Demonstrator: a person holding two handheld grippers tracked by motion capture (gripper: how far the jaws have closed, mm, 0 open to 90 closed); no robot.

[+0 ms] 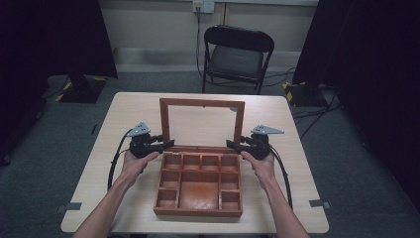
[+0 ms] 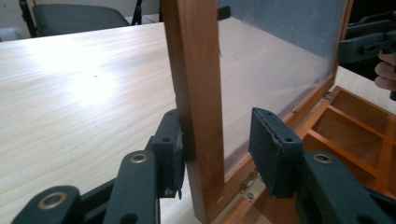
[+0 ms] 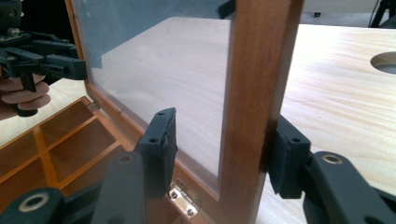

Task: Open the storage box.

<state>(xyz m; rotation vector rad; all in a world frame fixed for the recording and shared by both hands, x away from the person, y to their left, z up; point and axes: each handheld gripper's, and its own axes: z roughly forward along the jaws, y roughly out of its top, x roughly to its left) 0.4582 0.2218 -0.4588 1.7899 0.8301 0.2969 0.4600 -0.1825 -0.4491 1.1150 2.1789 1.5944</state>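
Note:
A wooden box (image 1: 198,210) with several empty compartments sits on the table, its glass-paned lid (image 1: 202,102) standing upright at the back. My left gripper (image 1: 168,144) straddles the lid's left rail (image 2: 194,70). The outer pad (image 2: 173,149) touches the wood, while the inner pad stands apart in front of the glass, so the gripper (image 2: 215,149) is open. At the lid's right rail (image 3: 259,70), my right gripper (image 1: 232,144) is also open (image 3: 224,147). Its outer pad (image 3: 285,158) rests against the wood and the inner pad is clear of it.
The light wooden table (image 1: 129,104) has free surface behind and beside the box. A black folding chair (image 1: 236,54) stands beyond the far edge. A round hole (image 3: 385,61) shows in the tabletop to the right. Brass hinges (image 3: 180,198) join lid and box.

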